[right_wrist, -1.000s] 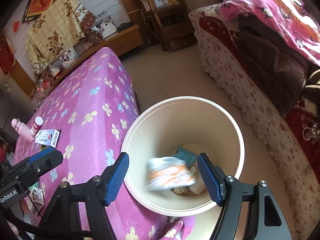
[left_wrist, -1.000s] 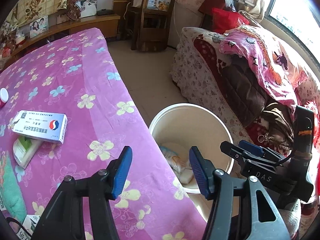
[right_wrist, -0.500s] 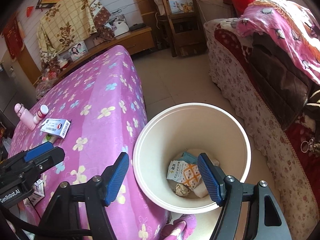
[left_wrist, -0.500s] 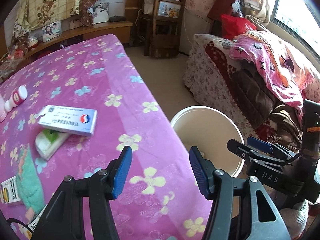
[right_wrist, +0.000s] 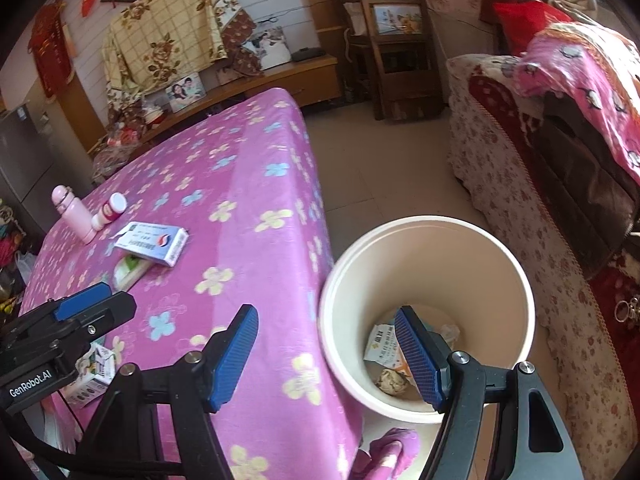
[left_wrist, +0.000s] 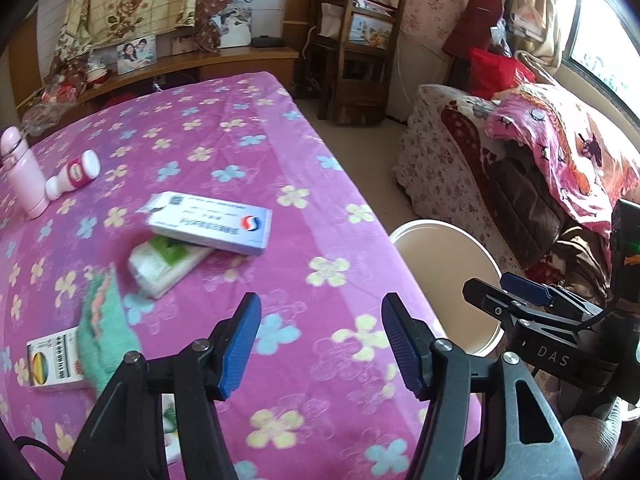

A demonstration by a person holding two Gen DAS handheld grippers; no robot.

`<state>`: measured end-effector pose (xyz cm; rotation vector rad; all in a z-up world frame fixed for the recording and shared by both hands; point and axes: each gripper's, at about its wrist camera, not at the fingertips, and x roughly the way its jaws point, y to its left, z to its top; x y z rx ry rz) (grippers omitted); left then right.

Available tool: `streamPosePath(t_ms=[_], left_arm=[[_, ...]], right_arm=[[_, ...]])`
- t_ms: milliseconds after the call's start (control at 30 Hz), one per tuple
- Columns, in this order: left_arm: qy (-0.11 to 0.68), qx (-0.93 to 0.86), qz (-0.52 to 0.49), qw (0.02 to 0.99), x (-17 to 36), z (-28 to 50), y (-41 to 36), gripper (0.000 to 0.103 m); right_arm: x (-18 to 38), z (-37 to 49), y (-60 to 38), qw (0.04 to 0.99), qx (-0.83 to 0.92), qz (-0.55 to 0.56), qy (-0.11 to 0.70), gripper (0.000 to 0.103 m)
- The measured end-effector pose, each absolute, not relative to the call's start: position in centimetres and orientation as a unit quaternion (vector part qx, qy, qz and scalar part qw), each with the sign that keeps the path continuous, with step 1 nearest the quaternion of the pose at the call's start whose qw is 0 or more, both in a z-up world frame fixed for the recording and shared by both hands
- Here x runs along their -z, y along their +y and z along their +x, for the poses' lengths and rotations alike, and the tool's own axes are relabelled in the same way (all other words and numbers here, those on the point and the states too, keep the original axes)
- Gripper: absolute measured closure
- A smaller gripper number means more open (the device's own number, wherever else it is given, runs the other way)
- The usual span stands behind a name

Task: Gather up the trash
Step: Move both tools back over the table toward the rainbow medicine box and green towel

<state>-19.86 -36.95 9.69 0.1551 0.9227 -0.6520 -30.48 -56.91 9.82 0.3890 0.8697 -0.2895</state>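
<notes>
Your left claw (left_wrist: 320, 340) hangs over the magenta flowered tablecloth (left_wrist: 224, 148), its blue pads spread and having just widened slightly, with only cloth between them. Ahead of it and to its left lies a white rectangular carton with a red-and-blue emblem (left_wrist: 210, 226), resting partly on a green-and-white soft packet (left_wrist: 166, 262). Nearer, at the claw's left, a mint-green knitted cloth (left_wrist: 104, 328) overlaps a small white box with coloured stripes (left_wrist: 52, 360). Farther left stand a pale pink flask (left_wrist: 22, 172) and a tipped white-and-red bottle (left_wrist: 74, 174), touching. Your right claw (right_wrist: 326, 360) is likewise spread and grips nothing; its left pad is over the table edge, its right pad over the cream round plastic bucket (right_wrist: 516, 280) on the floor. Inside the bucket, beneath that pad, lie a printed white-and-orange wrapper (right_wrist: 382, 346) and a crumpled beige wad (right_wrist: 392, 380).
</notes>
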Motion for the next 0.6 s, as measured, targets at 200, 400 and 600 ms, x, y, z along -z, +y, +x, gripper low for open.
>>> streamPosePath(t_ms=[200, 400, 600], left_arm=[[0.442, 0.288, 0.071, 0.847, -9.9, -19.0, -33.3, 0.039], [0.444, 0.256, 0.081, 0.855, -9.7, -18.1, -28.2, 0.039], [0.474, 0.203, 0.078, 0.853, -8.4, -17.0, -20.9, 0.039]], right_arm=[[-9.9, -29.1, -54.2, 0.882, 0.113, 0.176, 0.422, 0.029], [-9.8, -27.8, -51.5, 0.883, 0.087, 0.167, 0.429, 0.029], [-10.0, -26.9, -49.6, 0.885, 0.071, 0.159, 0.432, 0.029]])
